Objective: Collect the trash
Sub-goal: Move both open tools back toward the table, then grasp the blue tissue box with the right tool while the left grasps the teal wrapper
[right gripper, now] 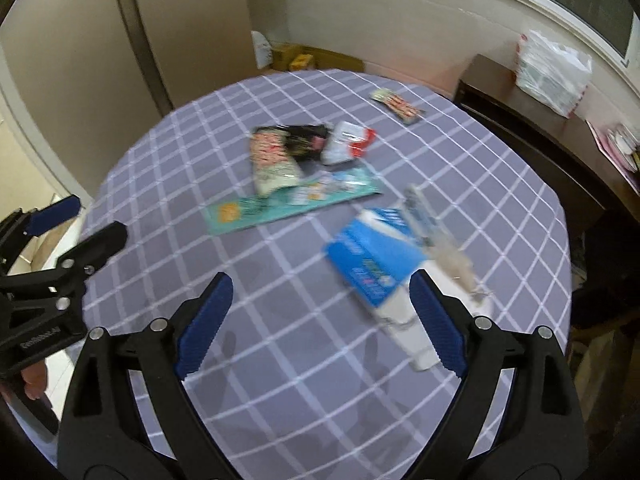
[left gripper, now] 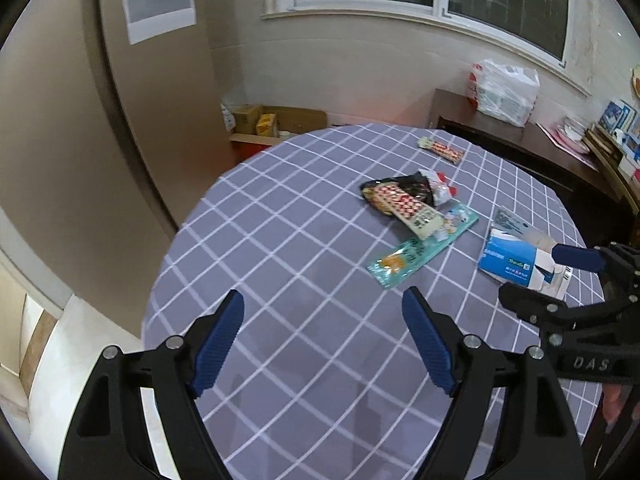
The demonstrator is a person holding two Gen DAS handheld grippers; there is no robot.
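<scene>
Both grippers' fingers point(left gripper: 218, 338) point(right gripper: 438, 320) wide apart

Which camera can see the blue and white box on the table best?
The left wrist view shows the blue and white box best: it is sharp there, though the right gripper covers its near corner. In the right wrist view the box is bigger but blurred, and one gripper finger overlaps it.

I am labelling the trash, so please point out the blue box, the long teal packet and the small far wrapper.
Blue box point(left gripper: 506, 258), left wrist view, blue top face.
Teal packet point(left gripper: 416, 252), left wrist view, middle of the packet.
Far wrapper point(left gripper: 440, 149), left wrist view, its centre.
</scene>
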